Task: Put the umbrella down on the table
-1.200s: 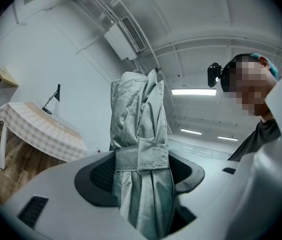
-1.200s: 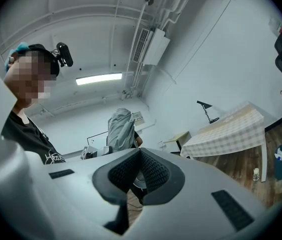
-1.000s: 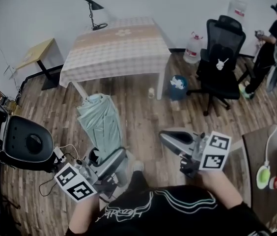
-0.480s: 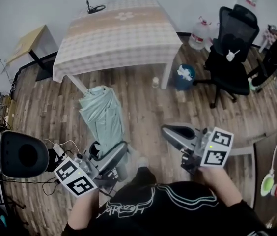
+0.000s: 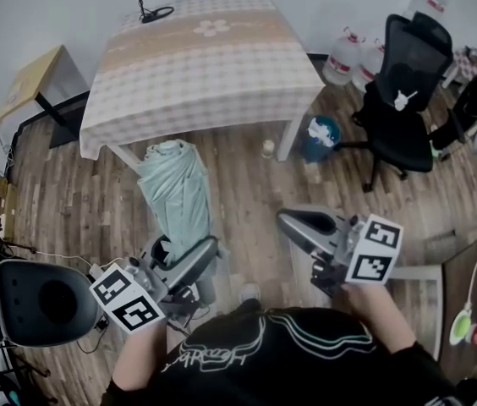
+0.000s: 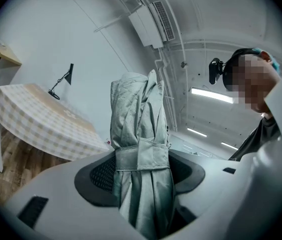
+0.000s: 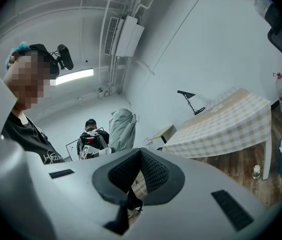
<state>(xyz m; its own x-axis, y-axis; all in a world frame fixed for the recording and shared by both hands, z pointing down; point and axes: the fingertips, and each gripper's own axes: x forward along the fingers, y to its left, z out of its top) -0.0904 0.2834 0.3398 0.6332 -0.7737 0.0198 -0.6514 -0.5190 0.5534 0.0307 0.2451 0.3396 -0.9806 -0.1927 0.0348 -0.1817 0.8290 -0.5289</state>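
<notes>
an office room with swivel chair, water jugs.

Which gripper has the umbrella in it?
The left gripper: its jaws clamp the folded pale green umbrella. The right gripper has nothing between its closed jaws.

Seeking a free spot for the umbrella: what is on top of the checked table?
A black desk lamp at the far edge of the table; a checked tablecloth hides the tabletop itself.

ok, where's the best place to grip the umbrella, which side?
At the strap band, where the folded umbrella is cinched narrowest; the loose canopy beyond bulges. Come from the side, jaws across its long axis, as the left gripper holds it.
</notes>
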